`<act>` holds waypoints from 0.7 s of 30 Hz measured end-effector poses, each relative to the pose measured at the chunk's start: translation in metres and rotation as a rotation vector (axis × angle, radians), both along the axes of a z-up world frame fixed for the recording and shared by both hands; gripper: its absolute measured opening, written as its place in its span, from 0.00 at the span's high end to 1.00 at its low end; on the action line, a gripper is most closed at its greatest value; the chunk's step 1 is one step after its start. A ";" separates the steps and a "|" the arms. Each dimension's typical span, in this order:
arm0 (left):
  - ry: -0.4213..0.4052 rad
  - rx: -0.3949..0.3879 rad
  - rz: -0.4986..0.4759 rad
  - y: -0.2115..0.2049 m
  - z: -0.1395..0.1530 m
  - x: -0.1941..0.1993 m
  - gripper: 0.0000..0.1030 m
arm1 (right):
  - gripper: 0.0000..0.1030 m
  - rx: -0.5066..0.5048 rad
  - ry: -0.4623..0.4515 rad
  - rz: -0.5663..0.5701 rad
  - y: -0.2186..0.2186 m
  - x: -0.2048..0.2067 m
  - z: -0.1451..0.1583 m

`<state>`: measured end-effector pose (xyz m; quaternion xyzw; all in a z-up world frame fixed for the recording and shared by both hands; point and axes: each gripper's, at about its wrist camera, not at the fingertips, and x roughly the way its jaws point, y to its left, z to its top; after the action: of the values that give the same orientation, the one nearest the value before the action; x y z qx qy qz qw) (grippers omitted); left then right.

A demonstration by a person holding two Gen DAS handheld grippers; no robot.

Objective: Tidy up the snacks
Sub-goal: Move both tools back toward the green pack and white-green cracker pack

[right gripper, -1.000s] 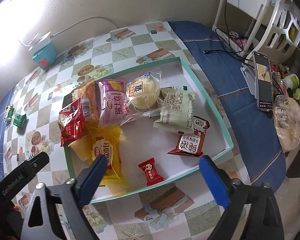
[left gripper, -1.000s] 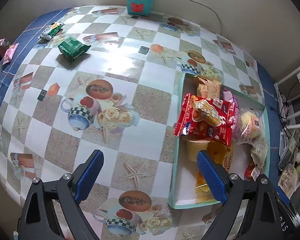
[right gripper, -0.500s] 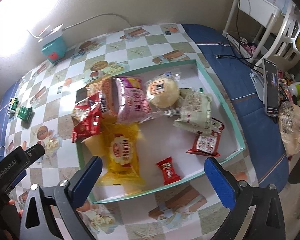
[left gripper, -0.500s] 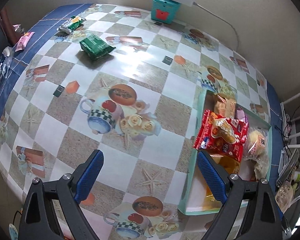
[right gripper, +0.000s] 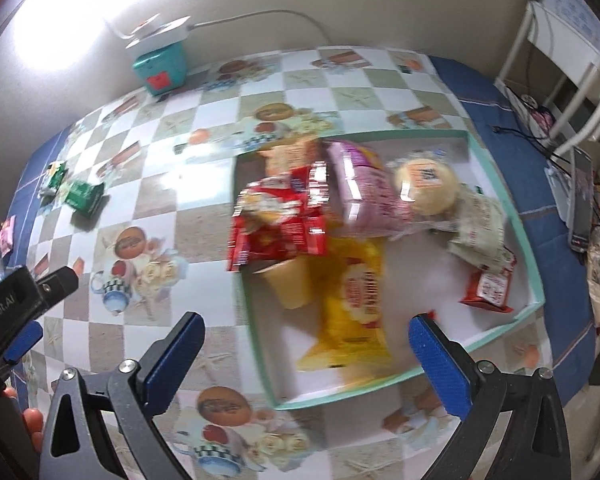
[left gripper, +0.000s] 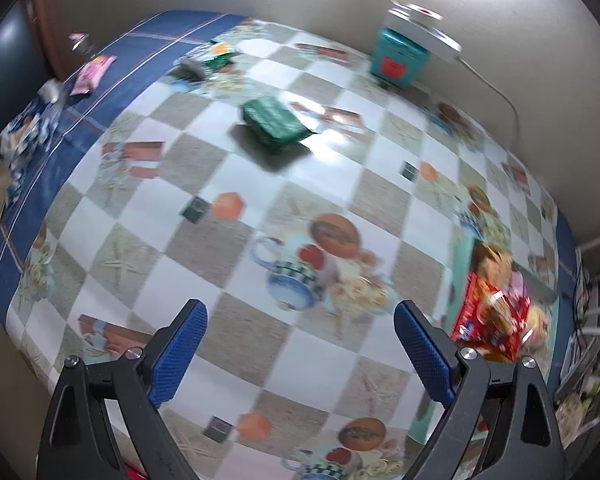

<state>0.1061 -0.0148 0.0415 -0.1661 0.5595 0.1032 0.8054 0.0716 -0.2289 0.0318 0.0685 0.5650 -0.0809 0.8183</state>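
Note:
A teal-rimmed white tray (right gripper: 534, 264) holds several snacks: a red bag (right gripper: 280, 220), a yellow packet (right gripper: 356, 308), a pink packet (right gripper: 360, 188), a round bun (right gripper: 424, 184). My right gripper (right gripper: 306, 350) is open and empty above the tray's near left corner. My left gripper (left gripper: 300, 344) is open and empty over the bare tablecloth, left of the tray (left gripper: 460, 256). A green snack packet (left gripper: 276, 120) lies far ahead of it; it also shows in the right wrist view (right gripper: 85, 196). Another green packet (left gripper: 216, 54) lies beyond, near the table's far edge.
A teal box (left gripper: 398, 58) with a white power strip stands at the wall. Pink (left gripper: 92, 74) and other small wrappers lie on the blue cloth at the left edge. A phone (right gripper: 580, 200) and white rack (right gripper: 572, 60) stand right of the table.
Both grippers have swung left. The left view now centres on the open tablecloth with the green packet nearer; the tray has slid to its right edge. Both stay open.

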 end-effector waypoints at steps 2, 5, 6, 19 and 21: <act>0.002 -0.011 0.030 0.016 -0.001 -0.001 0.08 | 0.00 0.000 0.001 0.019 0.013 0.003 -0.002; 0.005 -0.030 0.063 0.037 -0.003 -0.001 0.08 | 0.00 0.000 0.004 0.036 0.028 0.007 -0.005; 0.006 -0.034 0.077 0.045 -0.003 -0.002 0.08 | 0.00 0.002 0.003 0.042 0.034 0.008 -0.006; -0.002 -0.027 0.190 0.140 -0.012 0.007 0.08 | 0.00 0.036 -0.053 0.119 0.101 0.041 -0.016; 0.007 0.020 0.164 0.150 -0.018 0.015 0.08 | 0.00 0.049 -0.053 0.131 0.109 0.049 -0.019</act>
<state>0.1213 0.1353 0.0232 -0.2027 0.5460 0.1750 0.7939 0.1210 -0.1199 0.0124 0.0537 0.5484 -0.0116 0.8344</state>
